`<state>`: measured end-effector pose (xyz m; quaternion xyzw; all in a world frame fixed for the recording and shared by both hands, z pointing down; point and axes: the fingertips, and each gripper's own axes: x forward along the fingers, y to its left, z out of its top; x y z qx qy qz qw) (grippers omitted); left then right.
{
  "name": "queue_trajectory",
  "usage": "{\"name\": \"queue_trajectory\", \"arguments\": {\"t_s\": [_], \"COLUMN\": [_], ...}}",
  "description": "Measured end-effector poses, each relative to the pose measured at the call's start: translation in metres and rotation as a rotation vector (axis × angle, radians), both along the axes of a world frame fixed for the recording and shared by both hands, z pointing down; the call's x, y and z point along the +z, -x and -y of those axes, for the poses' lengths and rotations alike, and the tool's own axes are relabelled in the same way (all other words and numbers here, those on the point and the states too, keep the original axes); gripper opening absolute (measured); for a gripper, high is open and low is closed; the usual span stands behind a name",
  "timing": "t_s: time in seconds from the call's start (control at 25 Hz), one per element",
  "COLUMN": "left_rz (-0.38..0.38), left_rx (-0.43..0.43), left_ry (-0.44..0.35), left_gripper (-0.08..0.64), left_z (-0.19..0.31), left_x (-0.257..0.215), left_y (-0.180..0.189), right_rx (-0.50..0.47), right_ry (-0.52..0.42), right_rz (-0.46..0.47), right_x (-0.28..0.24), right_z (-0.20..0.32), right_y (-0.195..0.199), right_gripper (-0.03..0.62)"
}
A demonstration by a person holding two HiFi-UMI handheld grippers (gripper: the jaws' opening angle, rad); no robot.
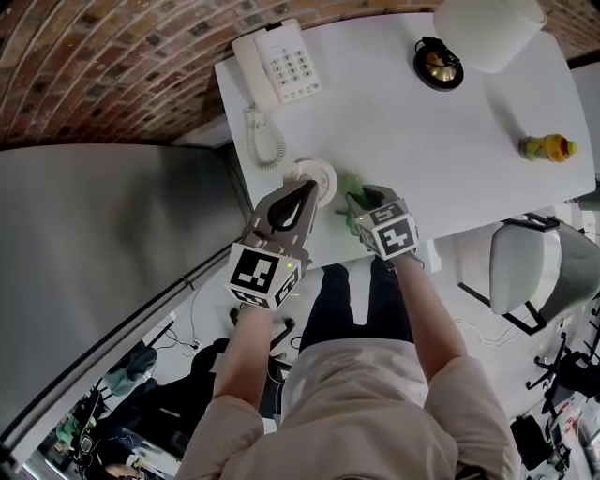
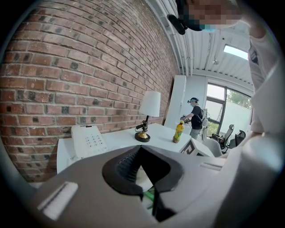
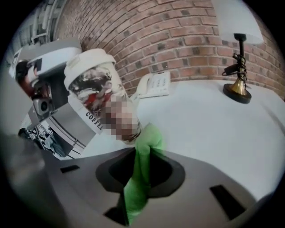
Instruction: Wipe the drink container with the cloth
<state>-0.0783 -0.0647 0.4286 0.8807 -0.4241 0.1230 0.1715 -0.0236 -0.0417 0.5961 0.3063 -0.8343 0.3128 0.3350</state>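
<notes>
A paper coffee cup (image 1: 315, 177) with a white lid is at the near edge of the white table (image 1: 422, 159). My left gripper (image 1: 302, 201) is shut on it and holds it tilted. In the right gripper view the cup (image 3: 100, 95) leans left, with the left gripper behind it. My right gripper (image 1: 362, 206) is shut on a green cloth (image 1: 352, 193). The cloth (image 3: 142, 164) runs up between the jaws and touches the cup's lower end. In the left gripper view only a white patch of the cup (image 2: 142, 180) and a bit of green cloth (image 2: 148, 196) show between the jaws.
A white desk phone (image 1: 279, 64) lies at the table's far left with its cord curling toward the cup. A lamp (image 1: 487, 28) on a dark round base (image 1: 438, 66) stands at the back, and a yellow bottle (image 1: 548, 147) at the right. An office chair (image 1: 525, 272) is beside the table. A brick wall runs behind.
</notes>
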Motion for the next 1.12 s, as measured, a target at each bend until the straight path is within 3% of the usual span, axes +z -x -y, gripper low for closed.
{"name": "queue_trajectory", "arguments": {"t_s": [0.32, 0.64, 1.12], "left_rz": [-0.004, -0.006, 0.006], "left_rx": [0.003, 0.013, 0.029], "left_ry": [-0.004, -0.011, -0.003], "left_gripper": [0.007, 0.006, 0.006], "left_z": [0.000, 0.000, -0.001], "left_x": [0.000, -0.001, 0.000], "left_y": [-0.001, 0.000, -0.001], "right_rx": [-0.077, -0.195, -0.197], "right_ry": [0.029, -0.013, -0.058], "right_rz": [-0.010, 0.077, 0.118], "right_x": [0.015, 0.006, -0.016], "right_z": [0.009, 0.009, 0.005], "right_y": [0.019, 0.034, 0.036], "right_gripper": [0.066, 0.066, 0.066]}}
